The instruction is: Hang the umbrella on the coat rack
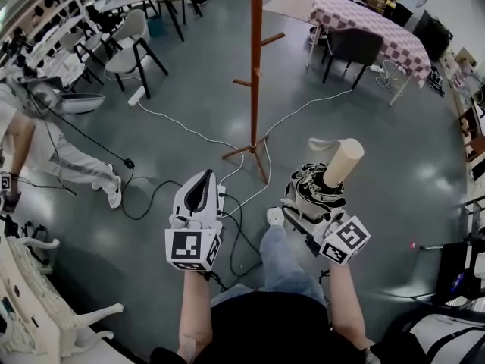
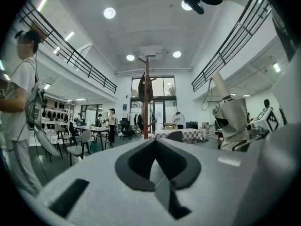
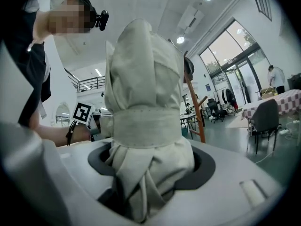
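A folded beige umbrella is clamped by the right gripper above the floor, near the base of the wooden coat rack. Its tan handle is shown only in the head view, its wrap band only in the right gripper view. The left gripper is held with its fingers pressed together on nothing.

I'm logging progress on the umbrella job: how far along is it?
Done: the umbrella is picked up, the right gripper shut on its folded fabric. In hand: it is held short of the coat rack, which stands ahead. Left: hanging it on a peg. The left gripper is shut and empty.
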